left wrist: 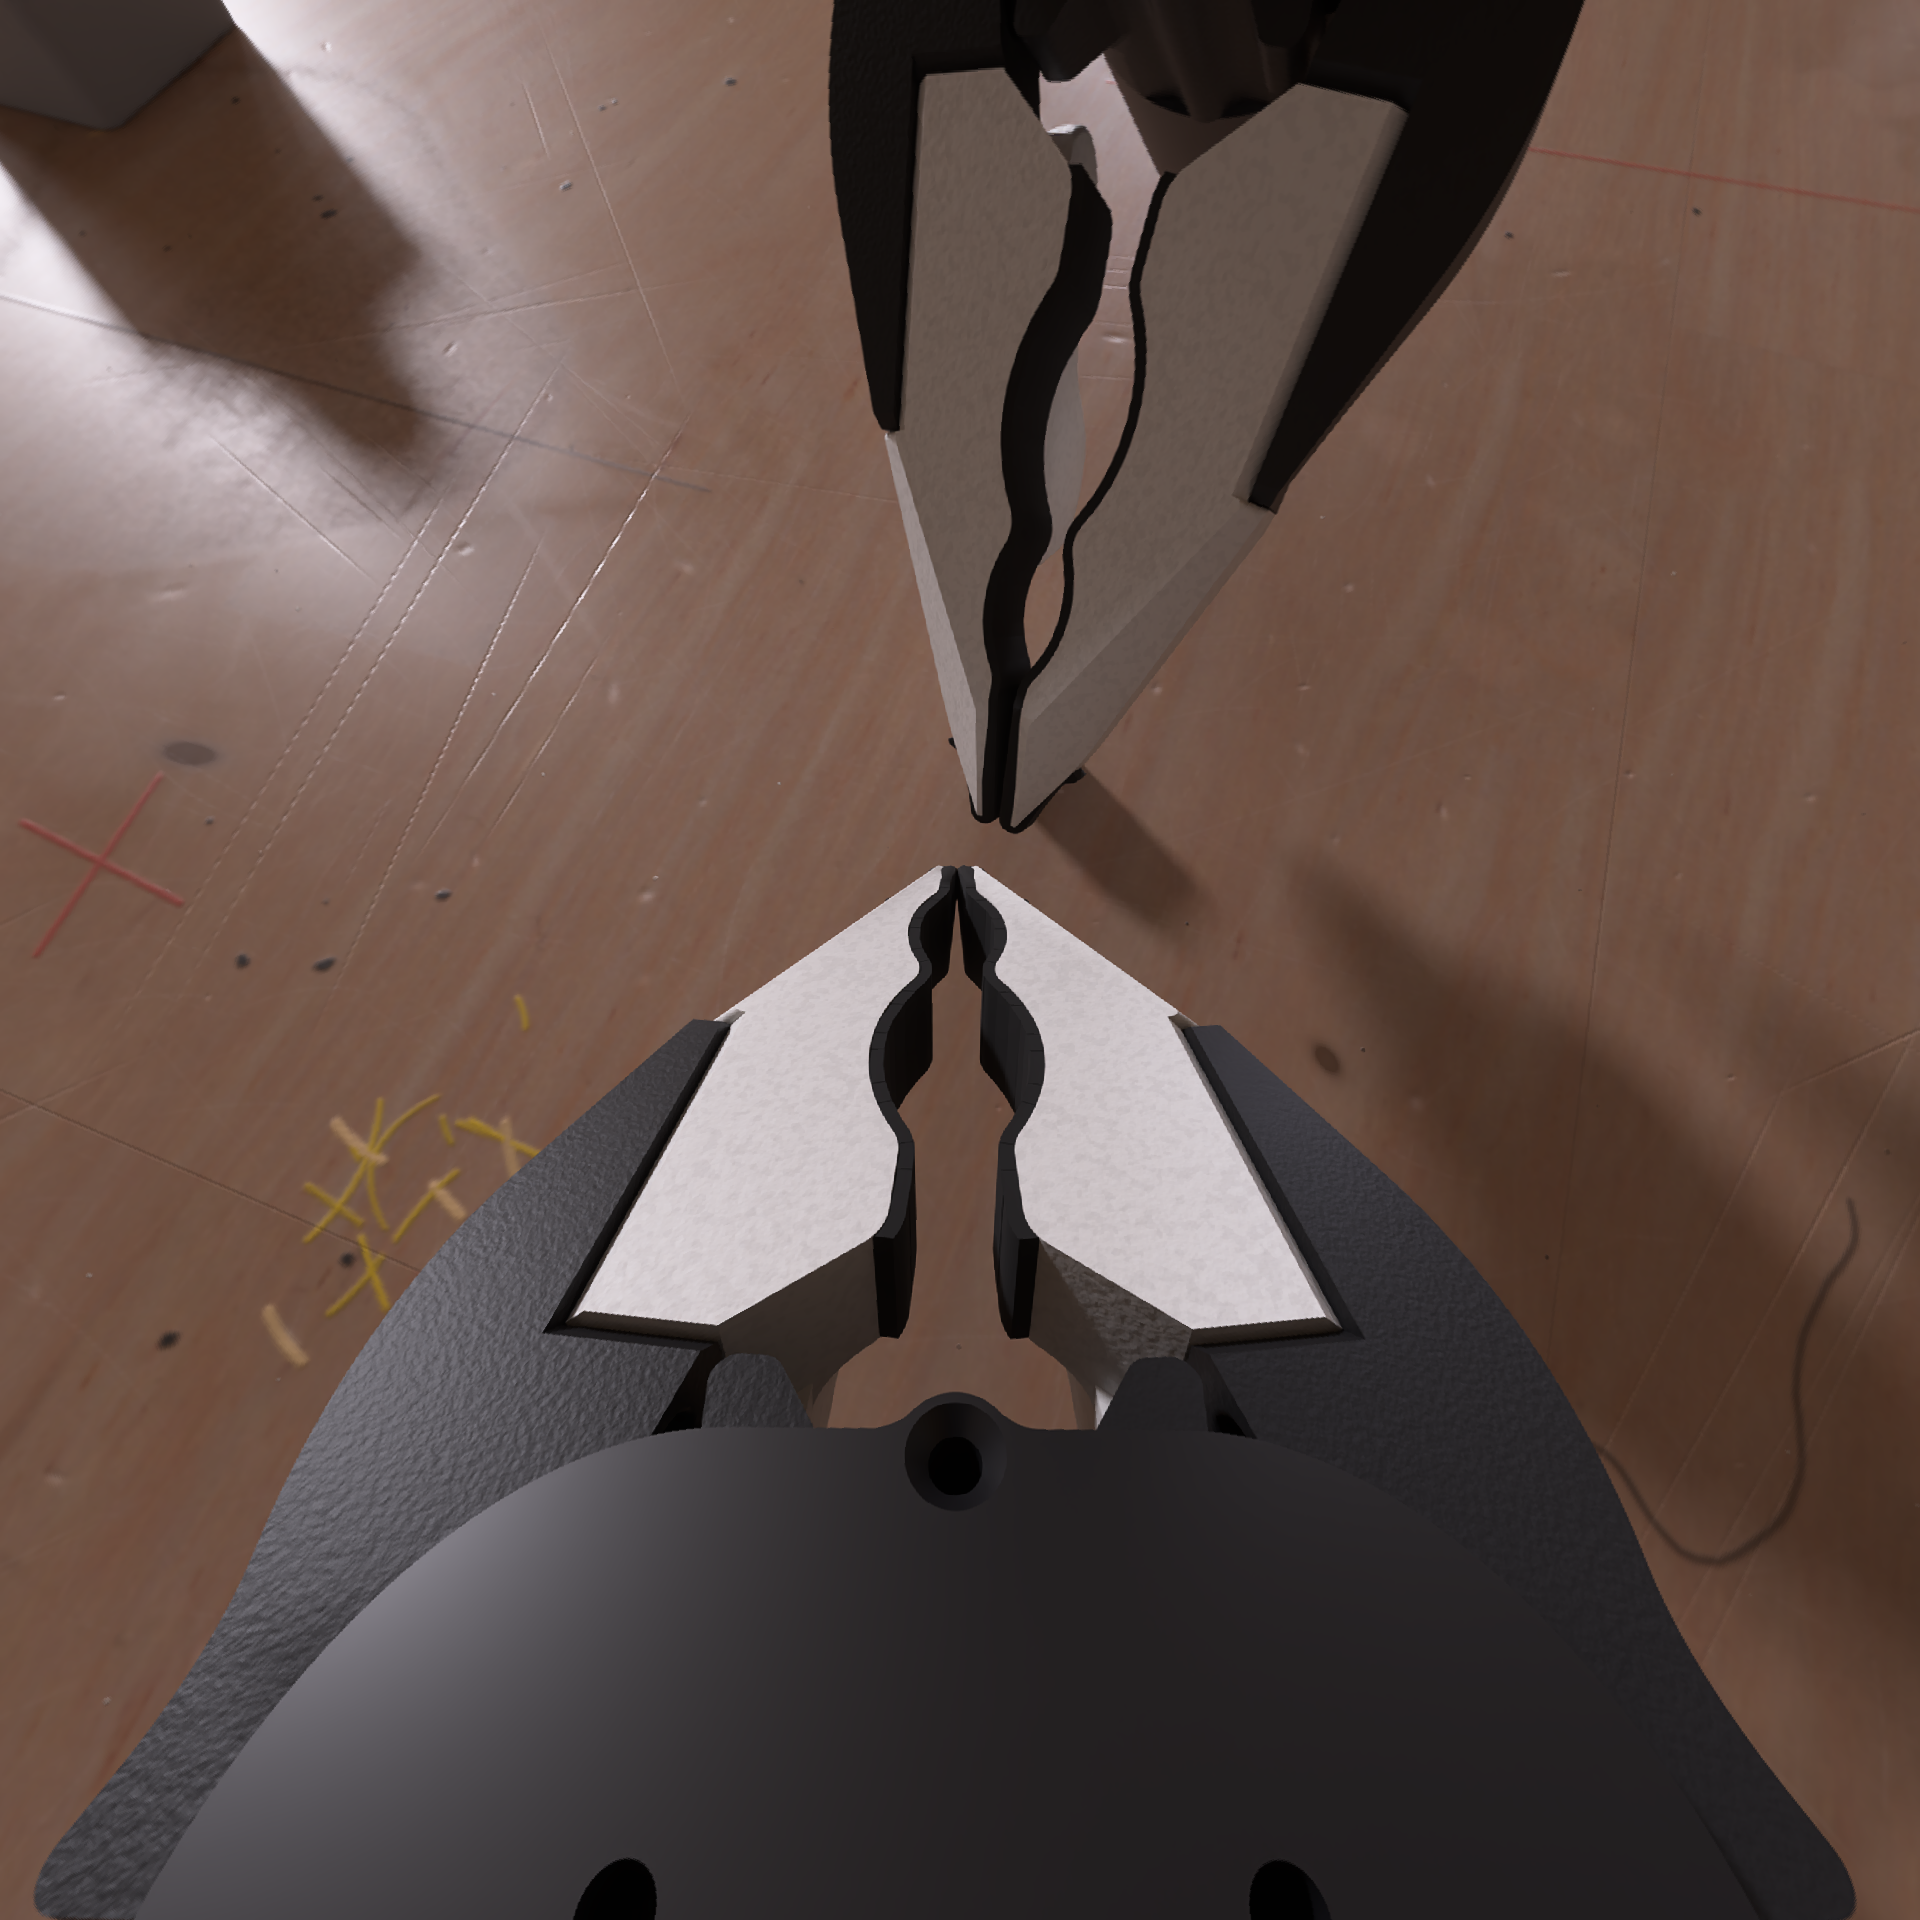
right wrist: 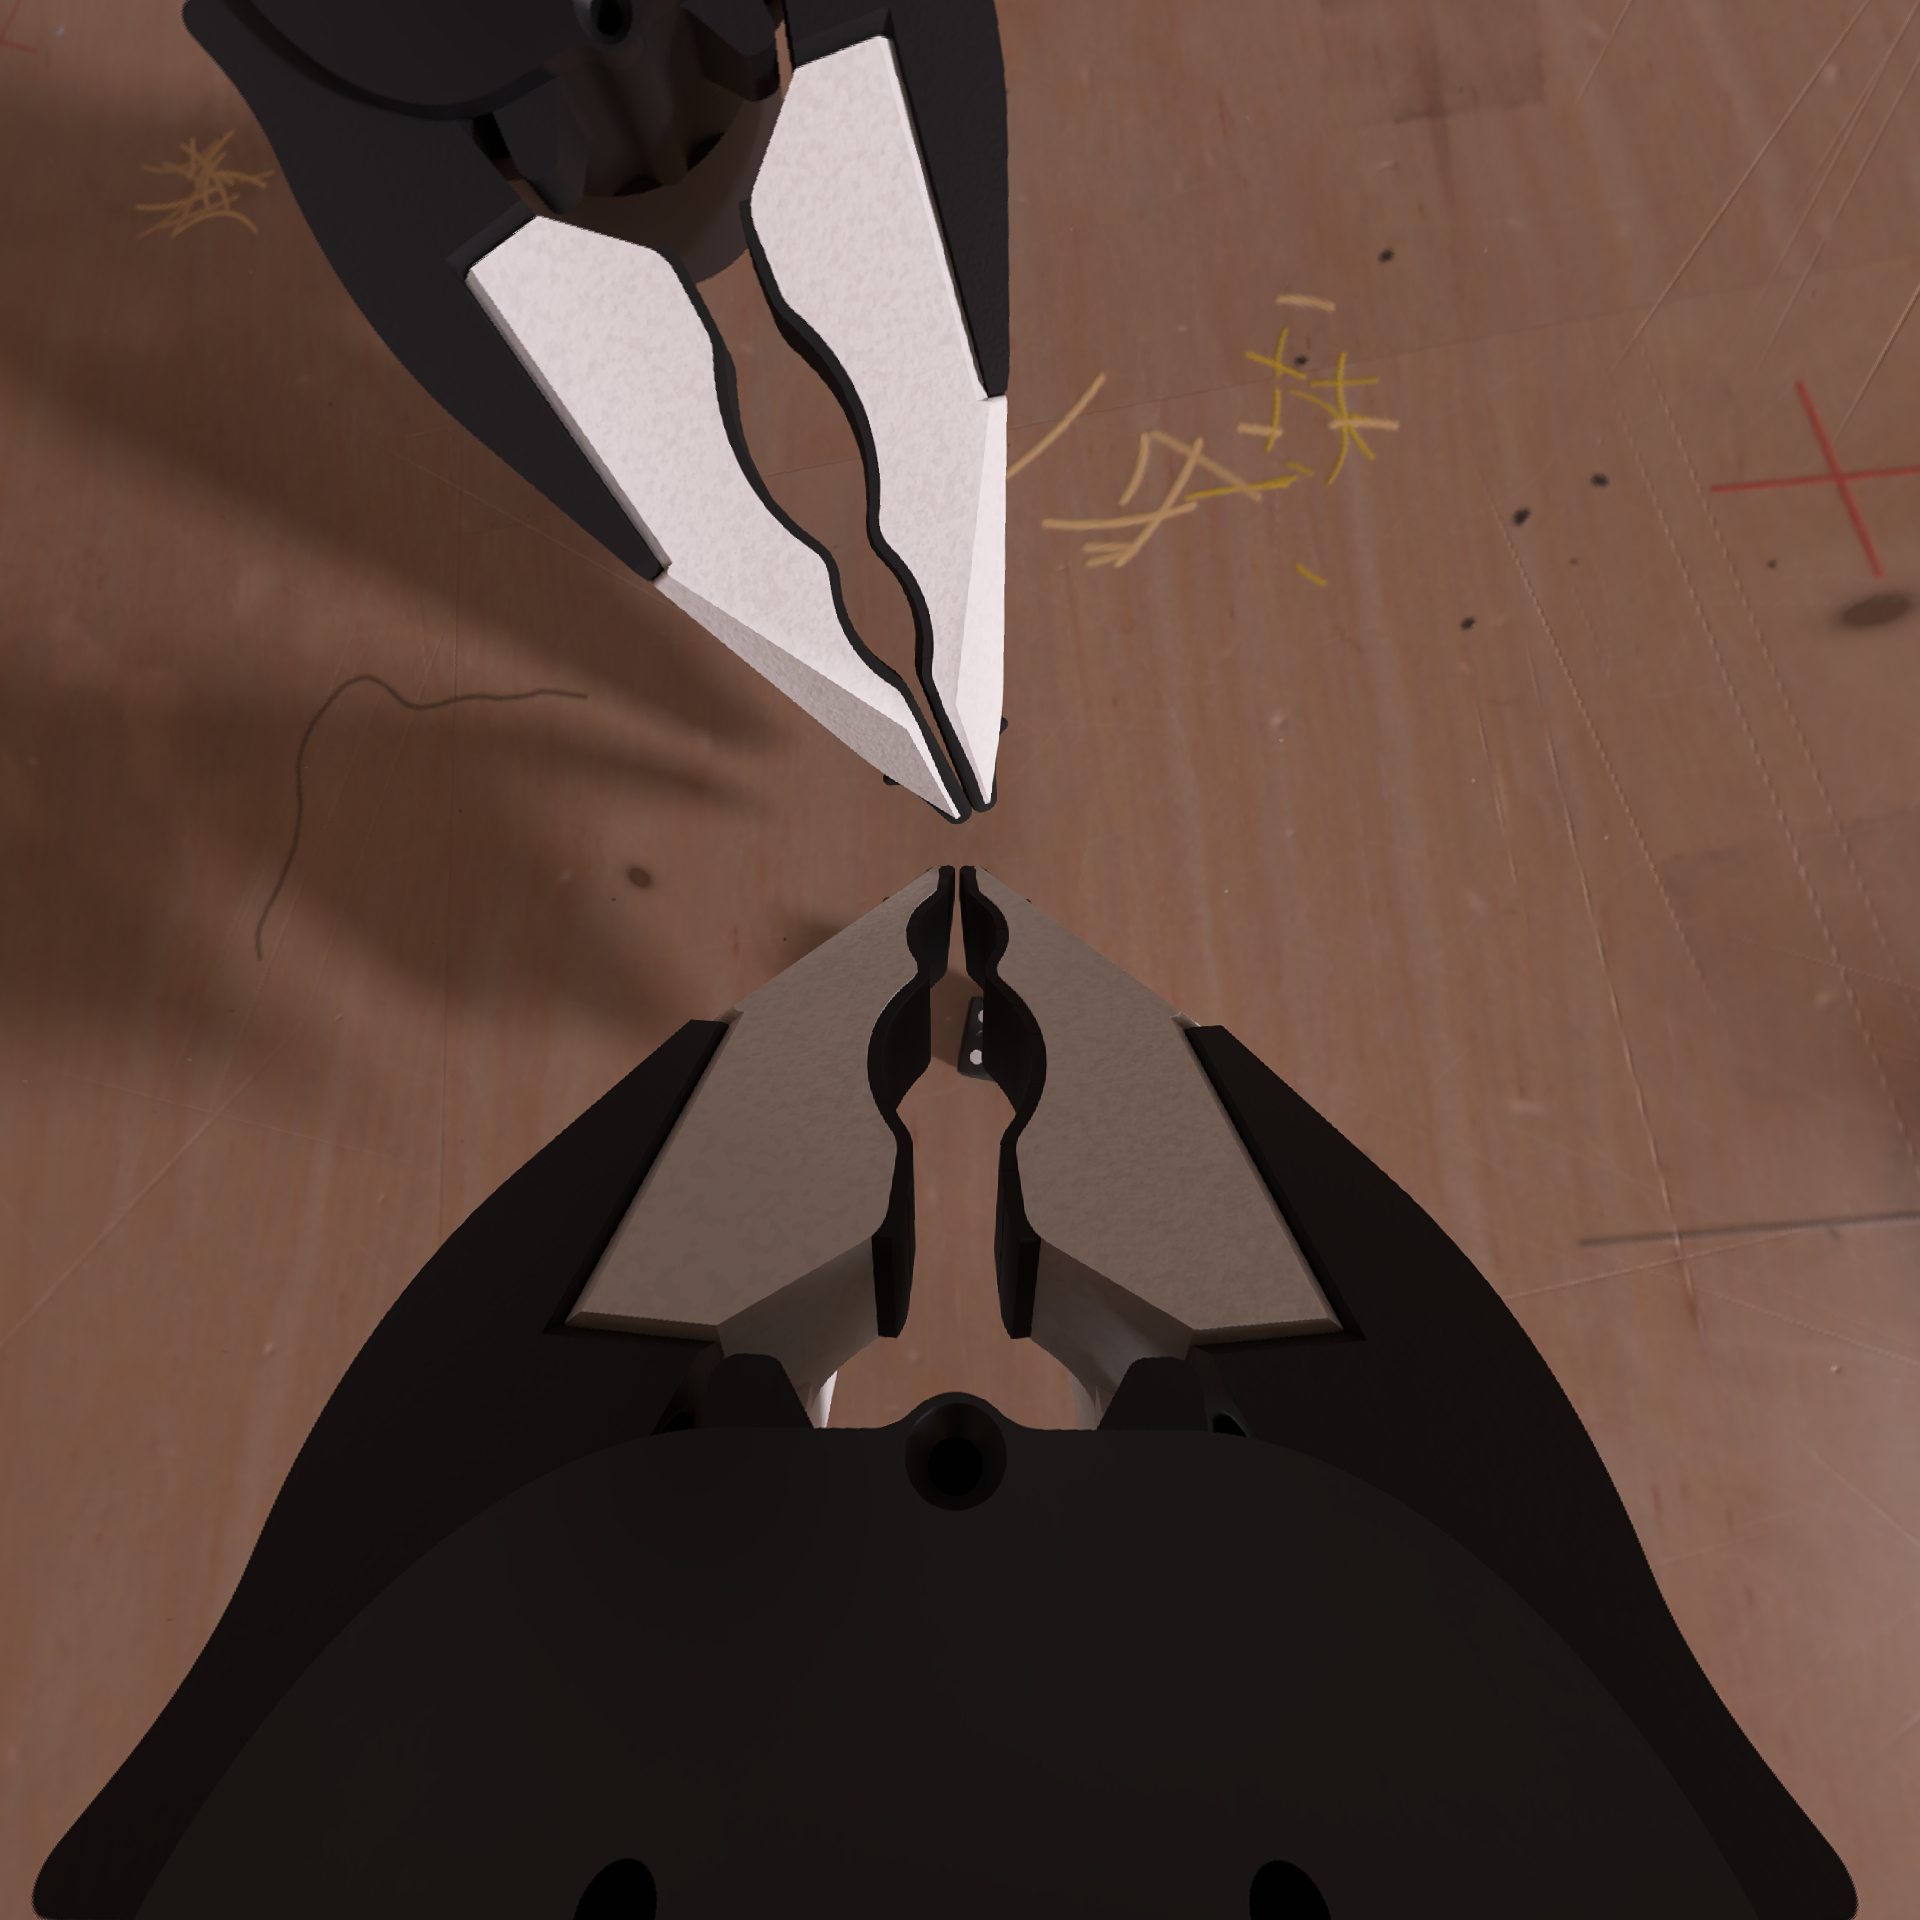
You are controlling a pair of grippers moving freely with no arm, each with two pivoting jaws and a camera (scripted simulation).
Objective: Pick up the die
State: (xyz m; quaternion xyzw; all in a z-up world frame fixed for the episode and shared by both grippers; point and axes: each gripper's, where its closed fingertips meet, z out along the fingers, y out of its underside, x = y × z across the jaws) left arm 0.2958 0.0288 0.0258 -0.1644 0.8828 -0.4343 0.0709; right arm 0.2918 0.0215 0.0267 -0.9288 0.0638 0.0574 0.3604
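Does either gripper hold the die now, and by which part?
Neither. The left gripper and the right gripper are both shut on nothing, tips nearly meeting. The die shows only as a sliver on the table beneath the right gripper.

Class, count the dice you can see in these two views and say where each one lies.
1. A black die with white pips shows only in the right wrist view, on the table beneath the right gripper, glimpsed through its finger gap. Others may be hidden under the grippers.

Scratched, faintly glossy brown wood-look tabletop [left wrist: 416, 623]. Matt black textured plastic on left gripper [left wrist: 956, 871], pale grainy fingers [left wrist: 790, 1122]. Die [right wrist: 977, 1039] black, finish perhaps glossy.
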